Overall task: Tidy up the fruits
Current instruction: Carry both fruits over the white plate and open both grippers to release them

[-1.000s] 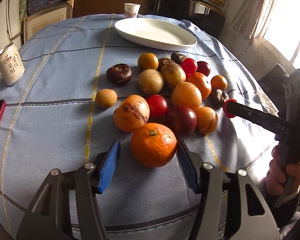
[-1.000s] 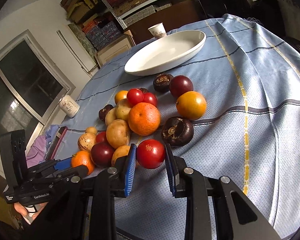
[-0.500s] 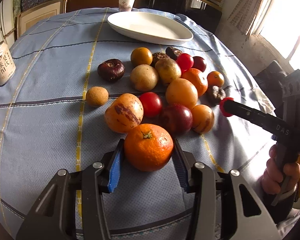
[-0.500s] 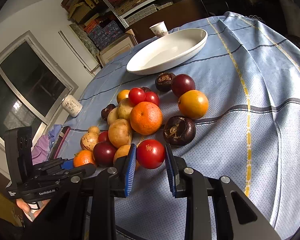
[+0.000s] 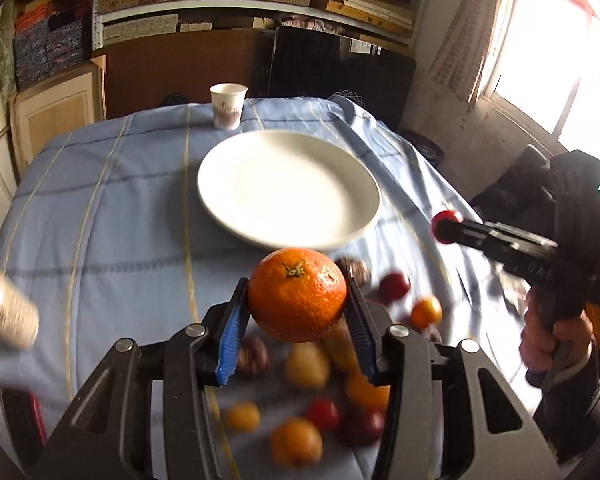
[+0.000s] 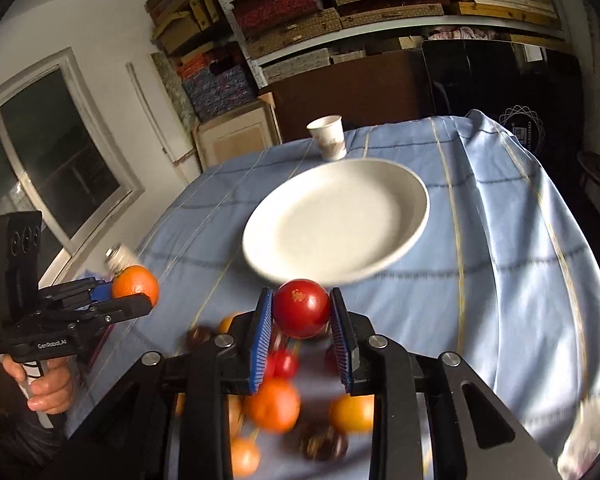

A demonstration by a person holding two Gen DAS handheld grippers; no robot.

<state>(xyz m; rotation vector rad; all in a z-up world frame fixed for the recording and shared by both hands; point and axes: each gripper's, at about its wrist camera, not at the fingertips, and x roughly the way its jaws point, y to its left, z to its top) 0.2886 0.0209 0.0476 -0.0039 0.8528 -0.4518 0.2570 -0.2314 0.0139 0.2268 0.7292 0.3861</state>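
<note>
White plate [image 5: 260, 216] is sitting bare on the blue tablecloth [image 5: 100, 220]; paper cup [image 5: 228, 106] is standing just behind it, contents not visible. Left gripper [image 5: 296, 312] is clamping the orange [image 5: 297, 294], raised above the blurred fruit pile [image 5: 320, 412]. Right gripper [image 6: 302, 320] is clamping the red tomato [image 6: 302, 308], in front of the plate's near rim. Left gripper body is reading "GenRobot.AI".

left wrist: above table, facing plate [image 5: 288, 188] | right wrist: same, from right | shared: plate, cup [image 6: 327, 137]
</note>
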